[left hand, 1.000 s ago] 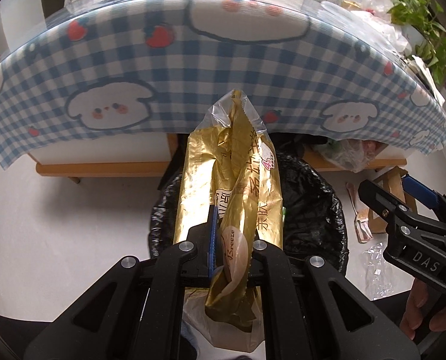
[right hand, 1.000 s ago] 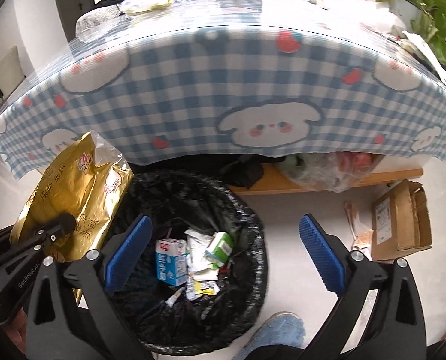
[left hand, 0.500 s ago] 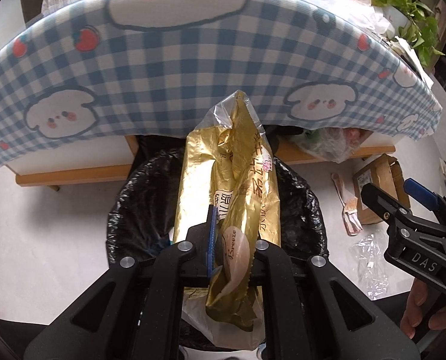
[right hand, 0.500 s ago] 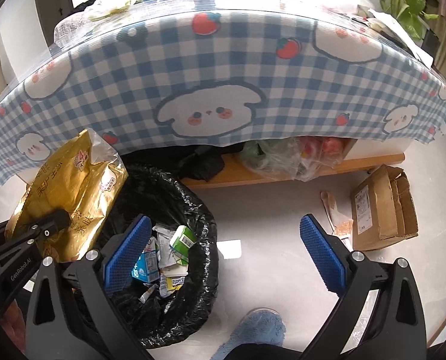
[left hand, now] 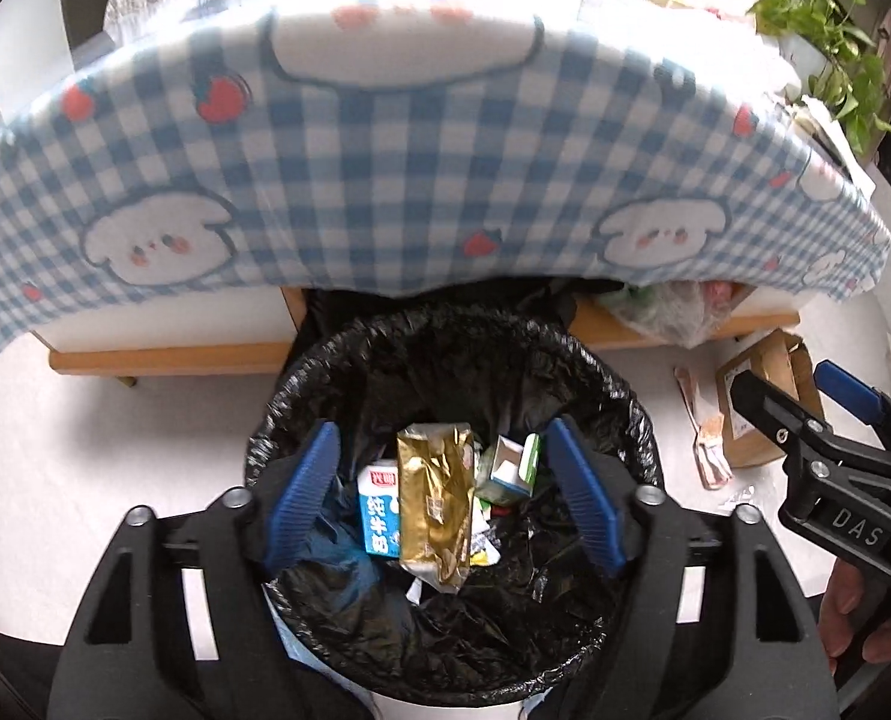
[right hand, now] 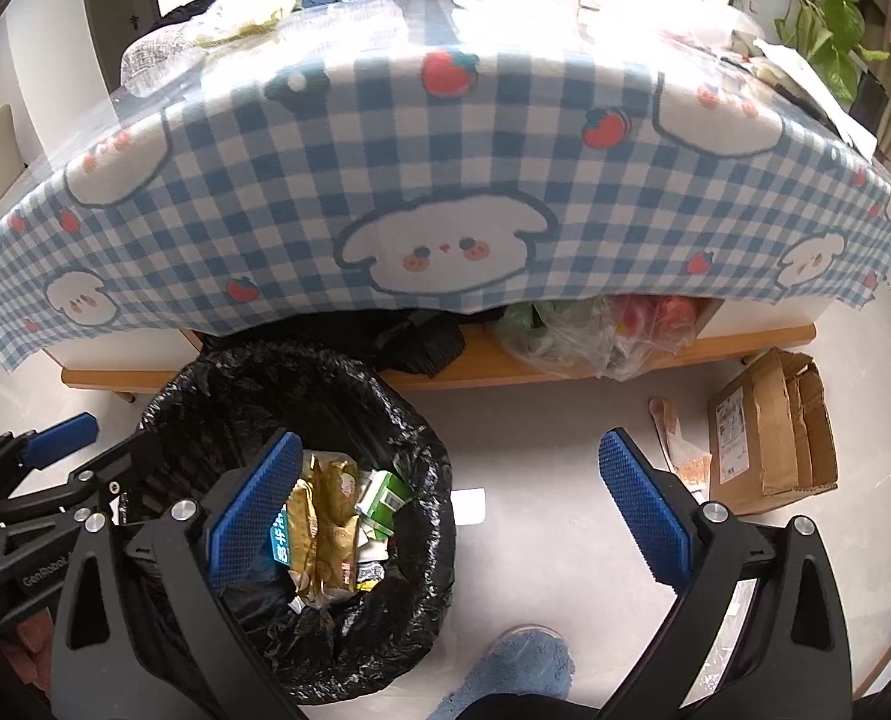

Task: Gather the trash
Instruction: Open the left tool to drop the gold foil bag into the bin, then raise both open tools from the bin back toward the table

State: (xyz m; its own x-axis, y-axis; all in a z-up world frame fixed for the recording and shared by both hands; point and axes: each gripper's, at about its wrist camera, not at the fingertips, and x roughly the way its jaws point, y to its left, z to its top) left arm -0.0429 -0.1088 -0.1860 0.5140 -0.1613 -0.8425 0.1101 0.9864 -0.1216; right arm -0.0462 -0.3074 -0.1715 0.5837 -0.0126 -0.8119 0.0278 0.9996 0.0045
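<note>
Both tongs hold nothing: left tongs (left hand: 442,495) opening above the gold wrapper (left hand: 433,507), right tongs (right hand: 445,507) spread wide.

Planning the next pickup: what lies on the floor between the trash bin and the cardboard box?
In the right wrist view, a white paper slip lies beside the trash bin, and a torn wrapper beside the cardboard box; bare floor between.

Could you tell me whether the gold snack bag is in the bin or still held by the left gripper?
In the bin: the gold snack bag lies on the trash inside the black-lined bin, below the opening, empty left gripper.
</note>
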